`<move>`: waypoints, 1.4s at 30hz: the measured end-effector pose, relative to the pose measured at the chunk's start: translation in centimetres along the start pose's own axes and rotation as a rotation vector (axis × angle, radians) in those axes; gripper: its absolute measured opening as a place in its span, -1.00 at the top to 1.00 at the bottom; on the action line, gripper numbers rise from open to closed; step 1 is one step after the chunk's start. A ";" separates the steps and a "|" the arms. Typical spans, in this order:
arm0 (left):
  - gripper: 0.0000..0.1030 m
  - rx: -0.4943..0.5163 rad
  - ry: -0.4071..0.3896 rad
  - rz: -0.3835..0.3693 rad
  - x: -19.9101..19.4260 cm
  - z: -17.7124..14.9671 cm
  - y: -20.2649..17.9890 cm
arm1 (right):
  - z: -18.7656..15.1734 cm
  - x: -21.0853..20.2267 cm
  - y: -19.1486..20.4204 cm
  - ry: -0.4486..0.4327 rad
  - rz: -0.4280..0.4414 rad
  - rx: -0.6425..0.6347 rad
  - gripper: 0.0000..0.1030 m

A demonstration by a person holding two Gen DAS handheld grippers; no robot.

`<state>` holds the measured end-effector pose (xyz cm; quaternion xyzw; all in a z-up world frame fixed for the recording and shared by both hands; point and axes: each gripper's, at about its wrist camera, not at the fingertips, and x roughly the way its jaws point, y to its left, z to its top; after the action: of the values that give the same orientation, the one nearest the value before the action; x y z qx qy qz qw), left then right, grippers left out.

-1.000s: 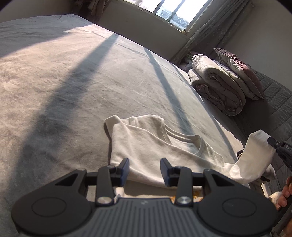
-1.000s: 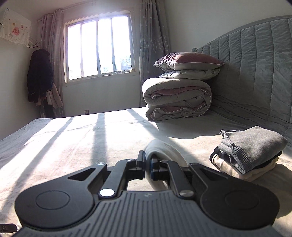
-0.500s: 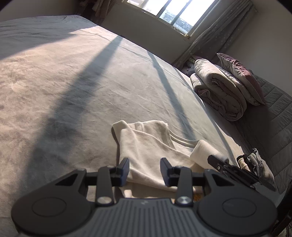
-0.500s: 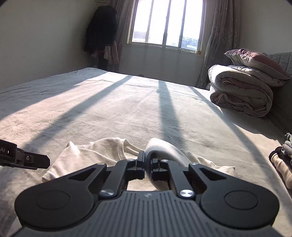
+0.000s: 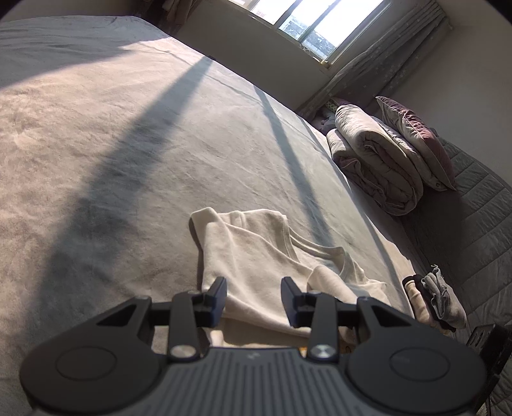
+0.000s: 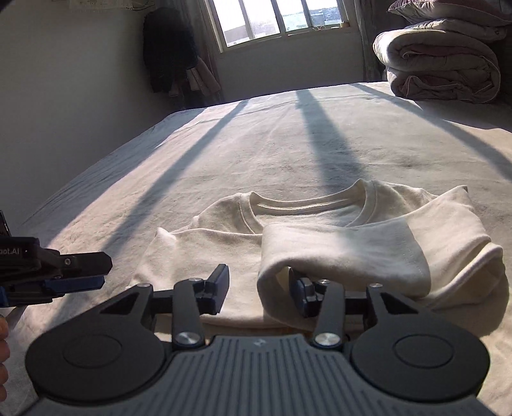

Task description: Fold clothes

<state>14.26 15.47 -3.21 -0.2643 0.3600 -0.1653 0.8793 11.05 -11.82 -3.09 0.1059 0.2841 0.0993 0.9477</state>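
A cream long-sleeved shirt (image 5: 256, 256) lies on the grey bed (image 5: 128, 160), collar away from me, with its left side folded in. In the right wrist view the shirt (image 6: 304, 217) has its right sleeve (image 6: 345, 252) laid across the chest. My right gripper (image 6: 259, 291) is open just above the shirt; the sleeve's cuff drapes loosely over its right finger. My left gripper (image 5: 254, 300) is open over the shirt's near left part, holding nothing. It also shows from the side as the left gripper (image 6: 102, 268) at the left edge.
A rolled duvet (image 5: 374, 166) with a pillow (image 5: 416, 140) sits at the headboard end. A stack of folded clothes (image 5: 435, 300) lies to the right of the shirt. A hand (image 6: 3, 352) shows at the left edge. A window (image 6: 272, 19) and hanging clothes (image 6: 169, 48) are at the far wall.
My right gripper carried the sleeve leftward over the shirt's chest, then opened and let it go. My left gripper stayed open and barely moved.
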 end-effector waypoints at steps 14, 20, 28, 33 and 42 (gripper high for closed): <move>-0.10 -0.301 0.127 -0.213 4.2 -0.4 2.4 | -0.8 0.7 6.6 0.137 0.148 -0.638 0.10; -0.14 -0.314 0.144 -0.207 5.0 -0.8 1.6 | -1.1 0.6 6.2 0.190 0.192 -0.652 -0.12; -0.14 -0.347 0.122 -0.223 4.4 -0.1 2.7 | 0.4 0.0 -0.9 0.119 0.291 -0.016 -0.36; -0.18 -0.372 0.121 -0.237 4.3 0.1 3.3 | 1.6 0.8 -1.0 0.051 0.305 0.073 -0.36; -0.39 -0.459 0.117 -0.320 4.1 0.4 5.1 | 1.9 1.4 4.6 0.089 0.415 -0.165 -0.36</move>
<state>17.91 17.71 -8.15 -0.4998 0.3917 -0.2314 0.7370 12.65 -7.35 -1.02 0.0796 0.2888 0.3196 0.8990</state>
